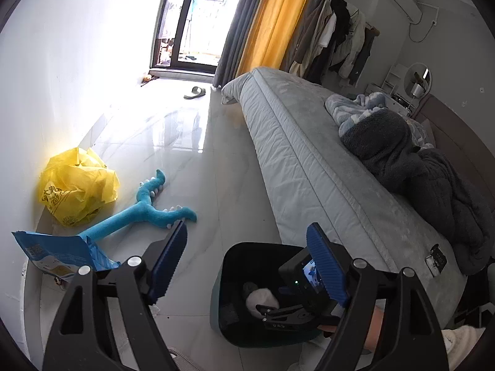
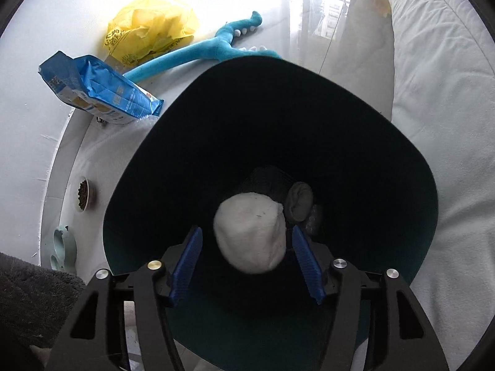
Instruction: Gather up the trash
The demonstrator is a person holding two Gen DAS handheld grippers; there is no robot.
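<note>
Trash: we see a pale crumpled wad (image 2: 250,238) lying inside the dark bin (image 2: 355,142), on top of a grey sock-like piece (image 2: 298,201) and other dim scraps.
Right hand-held gripper (image 2: 247,266): we hold it right over the bin mouth, blue pads spread apart on either side of the wad and not pressing it; we judge the wad is dropped or about to be, since nothing is clamped.
Left hand-held gripper (image 1: 247,262): we keep it higher and back, pads wide apart and empty, looking down at the bin (image 1: 229,303) and the right tool, out of the way.
Bin placement: it stands on the floor (image 1: 216,160) just beside the bed (image 1: 309,160), near the remaining litter.
Next candidates: the blue packet (image 2: 102,92) lies near the bin; beyond it, the yellow plastic bag (image 2: 151,27) by the wall.
Probably not trash: the blue plush toy (image 2: 198,52) and, at the left edge, a small bowl of kibble (image 2: 83,194).
</note>
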